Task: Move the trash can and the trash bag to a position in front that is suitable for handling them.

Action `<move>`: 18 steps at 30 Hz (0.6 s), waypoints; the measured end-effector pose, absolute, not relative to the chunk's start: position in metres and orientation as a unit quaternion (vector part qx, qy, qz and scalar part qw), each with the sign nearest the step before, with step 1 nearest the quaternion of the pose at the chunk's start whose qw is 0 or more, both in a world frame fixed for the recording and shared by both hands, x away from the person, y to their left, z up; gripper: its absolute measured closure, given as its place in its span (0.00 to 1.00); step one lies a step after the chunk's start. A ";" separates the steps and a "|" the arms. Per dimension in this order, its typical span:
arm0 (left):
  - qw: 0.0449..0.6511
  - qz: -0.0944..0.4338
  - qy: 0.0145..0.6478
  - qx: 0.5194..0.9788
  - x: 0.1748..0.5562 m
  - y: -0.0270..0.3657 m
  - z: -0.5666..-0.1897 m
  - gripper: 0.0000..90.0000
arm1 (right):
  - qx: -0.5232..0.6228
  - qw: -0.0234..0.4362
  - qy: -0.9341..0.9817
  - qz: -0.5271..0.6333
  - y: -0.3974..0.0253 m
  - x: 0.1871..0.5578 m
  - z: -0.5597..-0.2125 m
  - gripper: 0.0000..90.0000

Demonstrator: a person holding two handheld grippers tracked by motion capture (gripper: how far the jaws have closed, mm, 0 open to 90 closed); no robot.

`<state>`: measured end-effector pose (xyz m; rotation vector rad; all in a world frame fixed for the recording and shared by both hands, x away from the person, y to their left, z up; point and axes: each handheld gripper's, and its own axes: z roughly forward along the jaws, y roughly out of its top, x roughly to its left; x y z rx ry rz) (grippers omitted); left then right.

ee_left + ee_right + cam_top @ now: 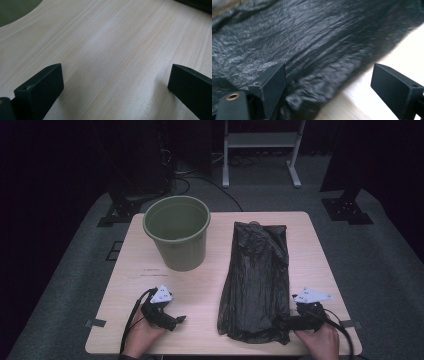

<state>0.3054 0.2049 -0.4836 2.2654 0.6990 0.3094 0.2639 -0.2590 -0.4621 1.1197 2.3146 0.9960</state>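
A black plastic bag lies flat and crinkled on the right half of the wooden table, running from back to front. An olive-green bucket stands upright at the back left, with nothing showing inside it. My right gripper is open at the bag's near right corner. In the right gripper view the bag lies under the left jaw while the right jaw hangs over bare wood, my right gripper holding nothing. My left gripper is open over bare table at the front left, apart from the bag and the bucket.
In the left gripper view, my left gripper frames bare wood, with the bucket's base at the top left and the bag's edge at the top right. Beyond the table stand dark equipment stands and a white frame on a grey floor.
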 end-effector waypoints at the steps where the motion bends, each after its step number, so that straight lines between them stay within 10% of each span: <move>1: 0.367 0.120 0.272 0.882 0.305 0.205 -0.484 0.00 | 0.399 0.191 0.824 0.355 -0.259 0.264 -0.462 0.13; 11: 0.366 0.120 0.272 0.882 0.305 0.205 -0.484 0.00 | 0.421 0.160 0.824 0.345 -0.255 0.270 -0.474 0.30; 18: 0.366 0.120 0.272 0.882 0.305 0.205 -0.484 0.00 | 0.425 0.161 0.812 0.367 -0.270 0.268 -0.470 0.85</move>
